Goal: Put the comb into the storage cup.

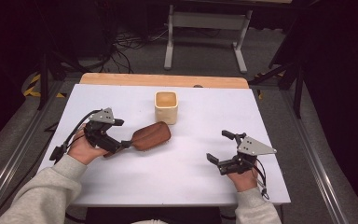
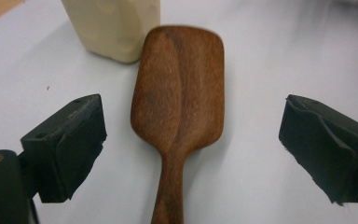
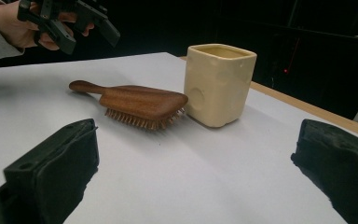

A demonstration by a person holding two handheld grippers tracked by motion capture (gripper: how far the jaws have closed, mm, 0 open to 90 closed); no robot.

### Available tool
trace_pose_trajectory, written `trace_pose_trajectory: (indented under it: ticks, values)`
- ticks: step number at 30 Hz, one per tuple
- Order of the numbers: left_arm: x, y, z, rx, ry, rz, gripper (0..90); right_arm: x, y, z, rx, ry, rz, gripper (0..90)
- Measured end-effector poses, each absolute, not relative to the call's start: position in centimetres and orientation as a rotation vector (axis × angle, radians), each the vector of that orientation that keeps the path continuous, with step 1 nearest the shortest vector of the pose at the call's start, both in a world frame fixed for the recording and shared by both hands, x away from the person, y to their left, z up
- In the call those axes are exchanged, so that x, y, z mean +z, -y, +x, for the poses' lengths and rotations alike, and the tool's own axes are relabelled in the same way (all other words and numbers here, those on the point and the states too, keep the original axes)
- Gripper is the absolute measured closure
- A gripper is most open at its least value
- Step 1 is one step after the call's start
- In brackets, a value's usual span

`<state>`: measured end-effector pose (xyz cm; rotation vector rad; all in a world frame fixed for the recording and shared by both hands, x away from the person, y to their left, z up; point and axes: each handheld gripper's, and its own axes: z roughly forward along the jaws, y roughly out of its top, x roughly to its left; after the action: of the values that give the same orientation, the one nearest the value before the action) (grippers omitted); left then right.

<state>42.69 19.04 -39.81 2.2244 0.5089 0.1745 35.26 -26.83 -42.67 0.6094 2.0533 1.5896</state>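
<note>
Left tongs [image 1: 121,140] hover spread wide over the hairbrush [image 1: 150,136] handle — right tongs [image 1: 223,148] gape empty, well apart.

White tabletop [image 1: 177,163] under both tongs, wooden edge strip [image 1: 163,80] at far side. Grey floor [image 1: 205,53] beyond (cables trailing), white metal stand [image 1: 207,21], dark surroundings.

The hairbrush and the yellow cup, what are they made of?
The hairbrush looks like dark brown wood with a smooth back: you can see grain lines. The cup looks like cream ceramic or maybe plastic, matte, with shallow dimples; the look leaves that open.
</note>
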Motion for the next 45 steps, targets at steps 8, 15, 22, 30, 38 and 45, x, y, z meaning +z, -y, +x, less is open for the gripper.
trace_pose_trajectory:
  ticks: [8,15,22,30,38,45]
  values:
    - [-39.8,-18.3,43.4,0.184,-0.495,2.357,7.4,-42.8,26.7,35.3,1.589,-2.064,0.604,0.2]
    - [-39.9,-17.8,44.1,0.161,-0.463,2.449,7.6,-42.8,26.7,35.3,1.589,-2.069,0.602,0.2]
    - [-40.0,-17.6,44.7,0.116,-0.478,2.493,9.7,-42.9,26.7,35.3,1.586,-2.073,0.605,0.2]
    - [-40.5,-17.1,45.3,0.073,-0.487,2.567,10.1,-42.9,26.6,35.3,1.581,-2.077,0.593,0.2]
    - [-41.2,-16.4,45.4,0.092,-0.459,2.647,14.4,-42.9,26.6,35.3,1.578,-2.082,0.591,0.2]
    - [-41.9,-16.0,45.7,0.08,-0.486,2.69,18.1,-42.9,26.6,35.3,1.576,-2.085,0.592,0.2]
